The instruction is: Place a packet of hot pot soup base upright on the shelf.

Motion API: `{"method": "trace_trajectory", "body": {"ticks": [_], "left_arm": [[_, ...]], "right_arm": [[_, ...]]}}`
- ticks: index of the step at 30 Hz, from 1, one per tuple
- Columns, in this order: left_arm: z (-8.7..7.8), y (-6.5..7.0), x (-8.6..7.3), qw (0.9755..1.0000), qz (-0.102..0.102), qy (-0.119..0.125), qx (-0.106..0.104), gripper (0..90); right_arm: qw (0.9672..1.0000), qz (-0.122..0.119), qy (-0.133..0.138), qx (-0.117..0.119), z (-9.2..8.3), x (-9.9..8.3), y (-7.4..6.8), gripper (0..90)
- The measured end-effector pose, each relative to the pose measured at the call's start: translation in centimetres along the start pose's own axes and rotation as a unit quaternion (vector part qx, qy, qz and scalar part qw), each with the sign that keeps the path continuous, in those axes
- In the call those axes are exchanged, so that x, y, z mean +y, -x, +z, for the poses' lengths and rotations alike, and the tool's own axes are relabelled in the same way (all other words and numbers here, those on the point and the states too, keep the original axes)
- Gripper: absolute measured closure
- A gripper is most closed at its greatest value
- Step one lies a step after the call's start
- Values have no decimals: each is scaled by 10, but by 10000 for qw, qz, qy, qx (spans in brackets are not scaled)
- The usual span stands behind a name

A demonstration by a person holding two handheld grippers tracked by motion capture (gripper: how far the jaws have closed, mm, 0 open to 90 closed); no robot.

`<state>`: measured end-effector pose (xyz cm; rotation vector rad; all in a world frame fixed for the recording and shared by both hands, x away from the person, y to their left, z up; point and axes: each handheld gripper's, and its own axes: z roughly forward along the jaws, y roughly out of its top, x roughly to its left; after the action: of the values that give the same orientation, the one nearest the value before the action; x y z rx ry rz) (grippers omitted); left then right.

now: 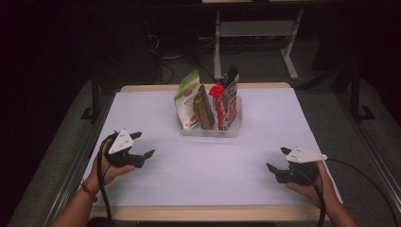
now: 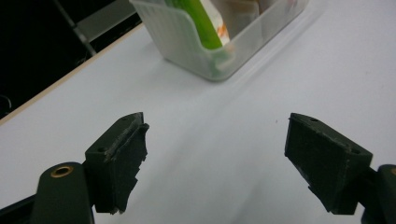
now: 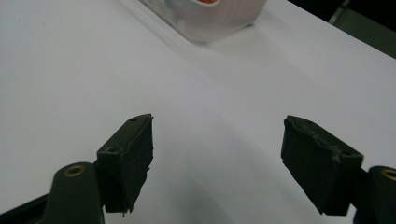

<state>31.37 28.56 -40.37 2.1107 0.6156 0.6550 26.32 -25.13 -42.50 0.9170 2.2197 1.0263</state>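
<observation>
A clear plastic bin (image 1: 234,126) stands at the middle back of the white table (image 1: 198,170). Upright in it are a green and white packet (image 1: 187,99), a brown packet (image 1: 204,108) and a red and black packet (image 1: 226,98). My left gripper (image 1: 144,144) rests near the table's left side, open and empty, well short of the bin. My right gripper (image 1: 278,159) sits near the right front, open and empty too. In the left gripper view the bin (image 2: 187,39) with the green packet (image 2: 201,21) lies beyond the open jaws. The bin's corner (image 3: 219,21) tops the right gripper view.
White table legs (image 1: 289,52) and cables lie on the dark floor behind the table. A wooden edge (image 1: 203,213) runs along the table's front, and a metal rail (image 1: 71,175) runs down the left side.
</observation>
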Motion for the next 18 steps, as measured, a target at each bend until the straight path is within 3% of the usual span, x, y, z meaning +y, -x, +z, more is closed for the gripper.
{"method": "trace_trajectory", "body": {"ticks": [18], "left_arm": [[-20,-6,-31,9997,-162,-61,199,211]], "right_arm": [[9999,-34,124,-22,-7,-10,2,244]]}}
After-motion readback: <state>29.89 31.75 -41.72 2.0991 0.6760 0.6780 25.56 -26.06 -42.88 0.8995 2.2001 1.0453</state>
